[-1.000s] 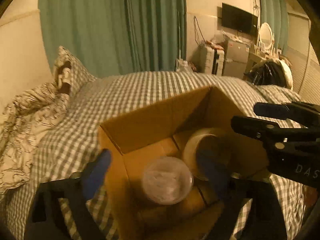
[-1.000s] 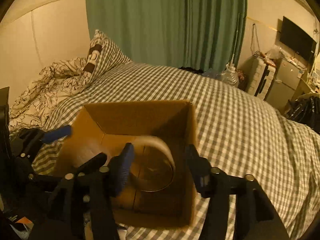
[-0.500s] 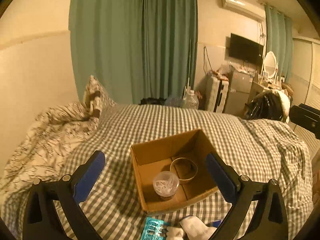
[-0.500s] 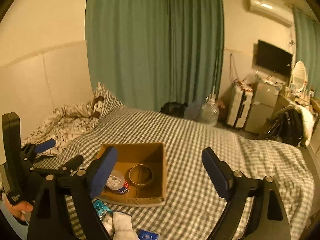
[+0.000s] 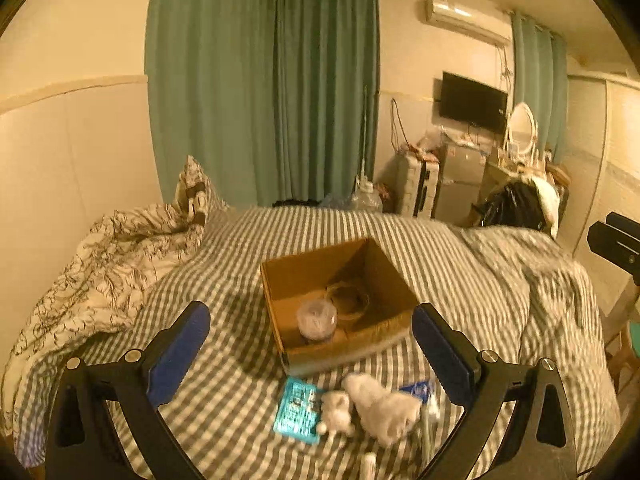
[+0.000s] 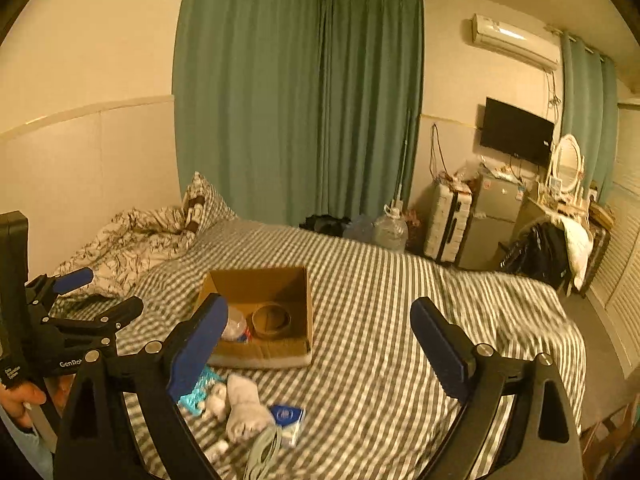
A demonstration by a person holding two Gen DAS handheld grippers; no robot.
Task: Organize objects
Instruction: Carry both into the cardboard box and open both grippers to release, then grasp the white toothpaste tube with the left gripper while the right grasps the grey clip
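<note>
the box [image 5: 338, 304] sits open near the middle of the bed [image 5: 460, 264], well in from every edge, its mouth facing up. inside it a clear lidded cup [image 5: 317, 318] stands toward the near left corner, and a tape roll [image 5: 347, 300] lies flat just beside it, toward the middle. whether the two touch i cannot tell.

near the bed's near edge, just in front of the box, lies a small heap: a teal packet [image 5: 297, 410], white socks [image 5: 376, 402] touching it, and a blue packet [image 6: 287, 416] at the right of the heap. a pale green cord [image 6: 262, 454] lies at the very edge in the right wrist view.

the left gripper [image 5: 310, 354] hangs above the near edge with its blue pads [image 5: 178, 354] spread wide and nothing between them. the right gripper [image 6: 320, 344] is also wide, its jaws opening, nothing held; the box shows between its pads [image 6: 436, 346] only as background. a hand [image 6: 18, 398] grips the left gripper's handle at the left of the right wrist view.

a rumpled quilt [image 5: 100, 264] and a pillow [image 5: 196, 190] lie at the bed's far left corner.
</note>
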